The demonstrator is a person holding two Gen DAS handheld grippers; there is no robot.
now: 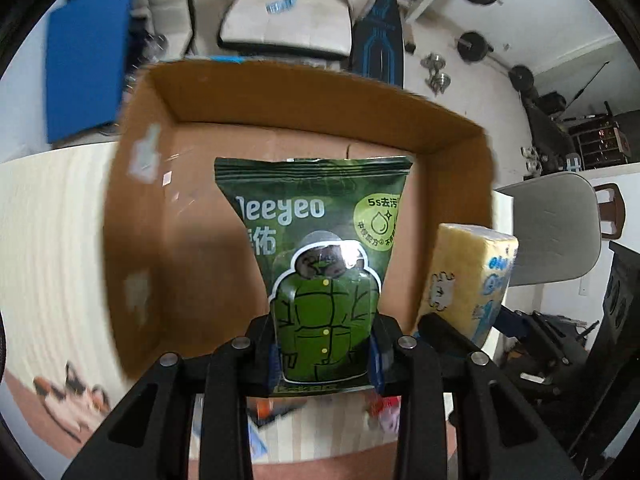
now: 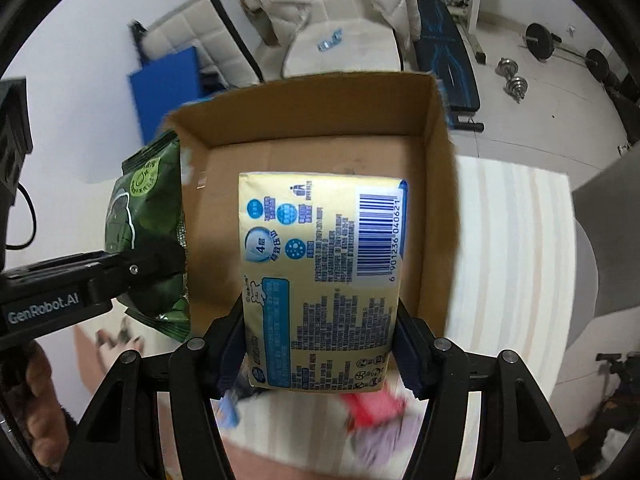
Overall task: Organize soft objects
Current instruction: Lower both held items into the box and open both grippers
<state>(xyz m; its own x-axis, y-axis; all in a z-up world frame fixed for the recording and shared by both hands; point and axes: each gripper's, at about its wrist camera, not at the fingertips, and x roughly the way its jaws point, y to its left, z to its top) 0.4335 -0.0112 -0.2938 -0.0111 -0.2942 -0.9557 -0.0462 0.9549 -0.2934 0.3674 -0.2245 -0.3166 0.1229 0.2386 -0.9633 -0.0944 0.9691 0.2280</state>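
My left gripper (image 1: 324, 354) pinches the green pouch (image 1: 320, 256) and my right gripper (image 2: 320, 354) clamps the yellow tissue pack (image 2: 320, 276) above the cardboard box (image 2: 434, 208), where they might collide.

Left black two-finger gripper (image 1: 324, 350), lower centre of frame: jaws clamped tight, pointing steeply down. Right black two-finger gripper (image 2: 320, 354), lower centre: jaws half-spread, gripping. Hand (image 2: 34, 412) lower left.

A blue mat (image 1: 86, 60) leans at ten o'clock. Dumbbells (image 2: 512, 78) lie at two o'clock beside a bench (image 2: 444, 56). A grey chair (image 1: 560, 224) stands at three.
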